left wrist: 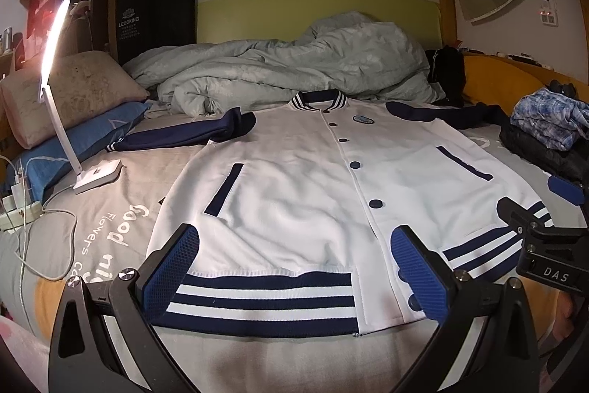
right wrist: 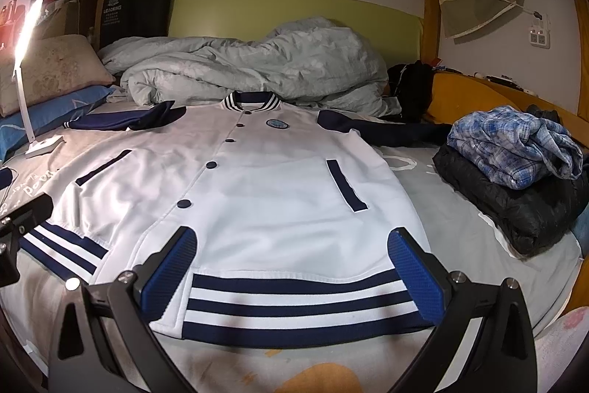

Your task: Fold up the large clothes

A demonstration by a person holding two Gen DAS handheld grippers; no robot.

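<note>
A white varsity jacket (left wrist: pixel 294 179) (right wrist: pixel 250 194) with navy sleeves, navy buttons and a navy-and-white striped hem lies flat, front up, on the bed, collar at the far end. My left gripper (left wrist: pixel 294 267) is open, its blue pads spread over the hem's left half; nothing is held. My right gripper (right wrist: pixel 291 267) is also open, above the hem's right half. The right gripper also shows in the left wrist view as a black body (left wrist: pixel 548 238) beside the jacket's right hem corner. The left sleeve (left wrist: pixel 184 135) lies out toward the pillows and the right sleeve (right wrist: pixel 390 129) stretches right.
A lit white desk lamp (left wrist: pixel 62 105) stands on the grey sheet at left, with cables and a power strip (left wrist: pixel 18 209). Pillows (left wrist: pixel 70 91) and a crumpled grey duvet (left wrist: pixel 287 65) lie beyond the collar. A plaid shirt on a black jacket (right wrist: pixel 515 172) sits at right.
</note>
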